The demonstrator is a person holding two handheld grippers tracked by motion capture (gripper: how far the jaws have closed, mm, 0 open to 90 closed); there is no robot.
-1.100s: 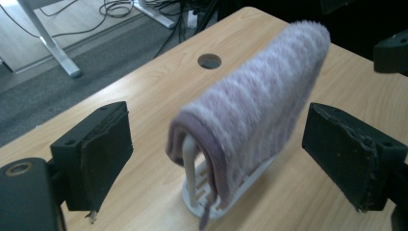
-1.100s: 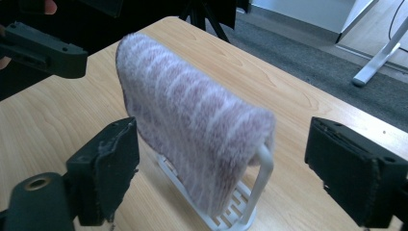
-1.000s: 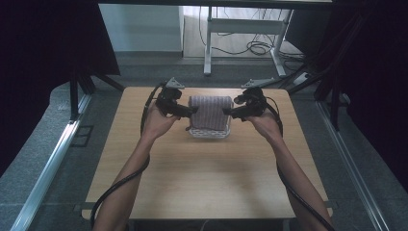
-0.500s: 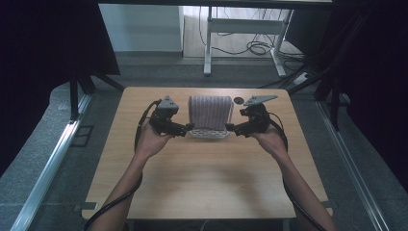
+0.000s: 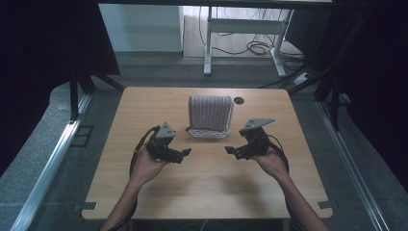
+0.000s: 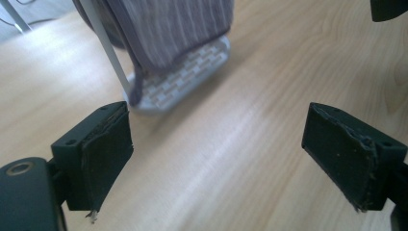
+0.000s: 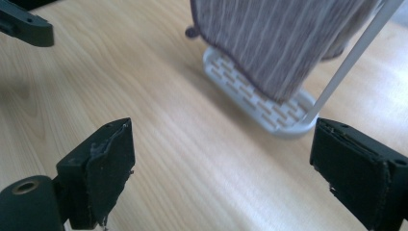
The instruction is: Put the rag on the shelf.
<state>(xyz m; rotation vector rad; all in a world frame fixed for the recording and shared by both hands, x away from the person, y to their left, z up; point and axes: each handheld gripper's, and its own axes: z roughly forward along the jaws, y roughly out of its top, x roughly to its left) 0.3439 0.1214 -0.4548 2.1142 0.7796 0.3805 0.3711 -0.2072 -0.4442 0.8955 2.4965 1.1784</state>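
Nearest the person, the table [image 5: 207, 192] is bare wood with open room from 4 to 8 o'clock. Above it, the left gripper [image 5: 184, 154] and right gripper [image 5: 228, 150] hover side by side, tips facing each other across a gap; each has its jaws spread wide, holding nothing. At 12 o'clock from that gap stands a white rack [image 5: 208, 132] with a slotted base, a striped purple cloth [image 5: 210, 112] draped over it, apart from both grippers. A dark hole [image 5: 238, 100] sits at 1 o'clock, near the far edge.
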